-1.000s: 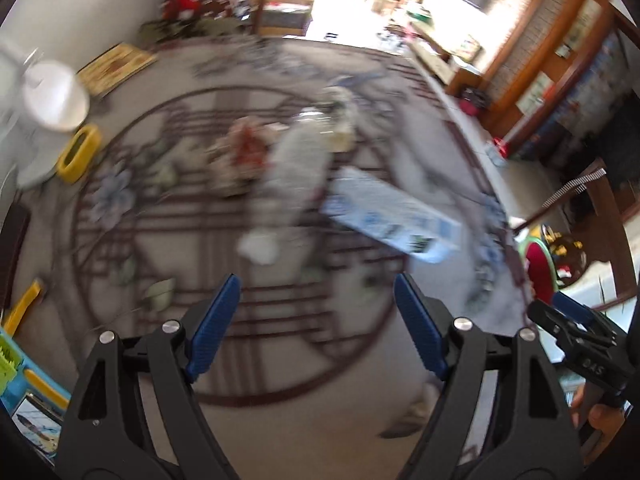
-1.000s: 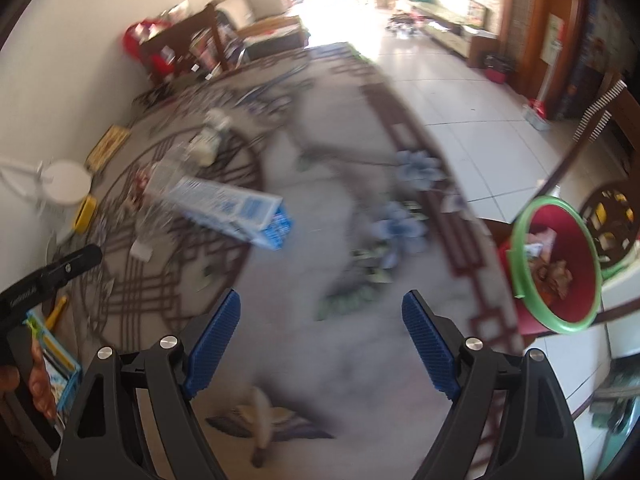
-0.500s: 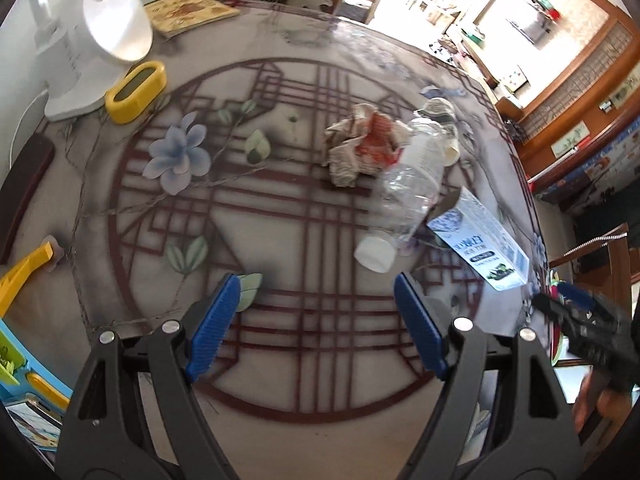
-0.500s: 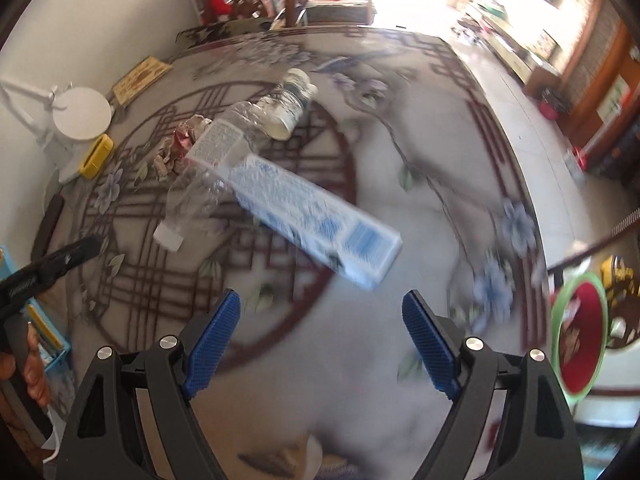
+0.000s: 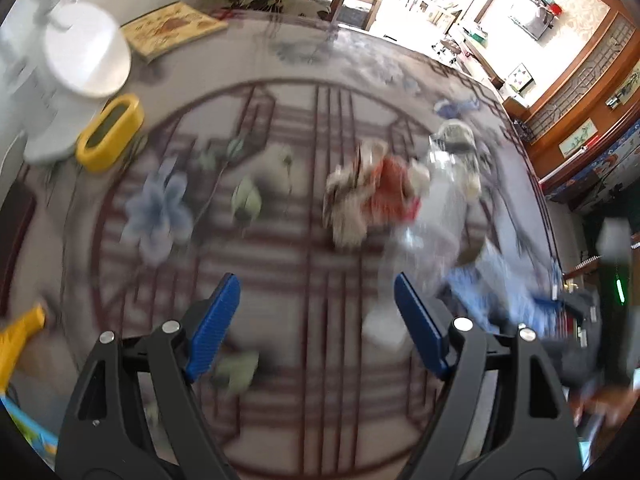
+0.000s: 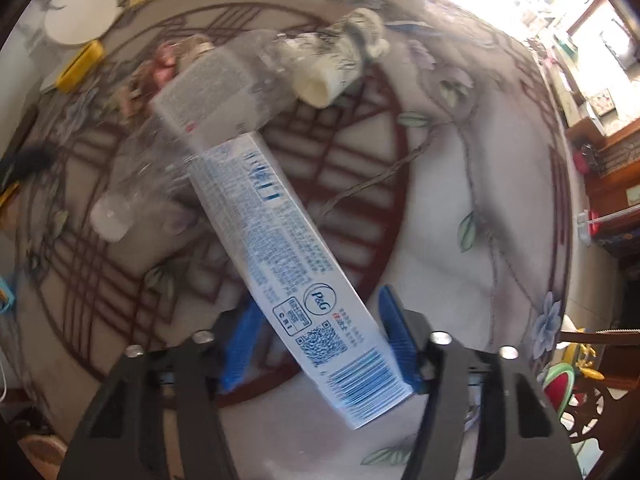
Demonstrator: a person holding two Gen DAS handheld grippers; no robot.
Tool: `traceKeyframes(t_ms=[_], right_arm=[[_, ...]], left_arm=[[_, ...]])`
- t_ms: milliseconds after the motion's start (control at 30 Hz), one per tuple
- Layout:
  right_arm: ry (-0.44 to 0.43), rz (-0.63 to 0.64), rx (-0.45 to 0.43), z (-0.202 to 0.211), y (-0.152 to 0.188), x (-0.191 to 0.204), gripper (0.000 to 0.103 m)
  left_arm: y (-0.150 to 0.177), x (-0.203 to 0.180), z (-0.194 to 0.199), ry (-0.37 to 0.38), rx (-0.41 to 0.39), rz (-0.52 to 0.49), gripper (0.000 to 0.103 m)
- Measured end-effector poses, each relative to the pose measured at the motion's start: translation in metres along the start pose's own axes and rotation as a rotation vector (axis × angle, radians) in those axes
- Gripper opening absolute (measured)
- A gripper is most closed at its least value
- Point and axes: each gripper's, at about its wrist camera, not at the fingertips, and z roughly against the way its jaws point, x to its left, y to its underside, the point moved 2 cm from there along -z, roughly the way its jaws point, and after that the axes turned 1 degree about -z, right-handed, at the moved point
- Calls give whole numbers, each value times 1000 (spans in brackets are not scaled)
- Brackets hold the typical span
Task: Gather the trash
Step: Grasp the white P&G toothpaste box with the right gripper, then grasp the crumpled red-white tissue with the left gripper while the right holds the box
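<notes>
On rug (image 6: 460,208) | right gripper (image 6: 320,344) closing around box (image 6: 288,248) | left gripper (image 5: 316,312) agape

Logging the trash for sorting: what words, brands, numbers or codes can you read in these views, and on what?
"P&G": oval logo on the long white-and-blue cardboard box between the right gripper's jaws.
"CRI": framed mark beside that logo, smaller lines unreadable.
Barcode, QR code and dense blue print on the box: too small to read.
Flat yellow-brown book: blurred, unreadable.
</notes>
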Motion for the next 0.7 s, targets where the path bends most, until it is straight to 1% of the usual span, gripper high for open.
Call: traceKeyframes(t_ms=[33,100,167,267,400,500,533,567,600,633,700], right_arm=[[-29,-12,0,1,4,1,41],[-74,-42,-7,3,14,3,41],[-93,-62,-15,3,22,5,41],[-155,-122,-8,2,32,1,40],[-192,-189,-4,1,39,-6,42],[-196,-208,-8,2,42,-10,42],[-192,-209,-9,4,42,-10,42],[-186,-210,-11,5,43,-9,42],[-177,-218,-15,7,43,-10,41],[-177,-226,-19,8,44,-10,41],[-183,-244,-35,10,42,-7,40]], left_arm=[[-6,-1,-7,-6,8,-8,78],[-21,-3,-25,-17,36,-11,78],[-31,-4,-39,-12,50,-1,78],[-42,-10,-57,20,80,-6,78],[-47,-25,-76,24,106,-46,78],[-46,-26,-85,22,114,-30,77],[-45,-25,-85,30,109,-18,68],[-44,-25,-82,50,99,-12,52],[-44,-27,-80,72,101,-12,45],[-43,-29,-77,75,102,-18,37],[-41,-33,-68,45,79,-50,34]])
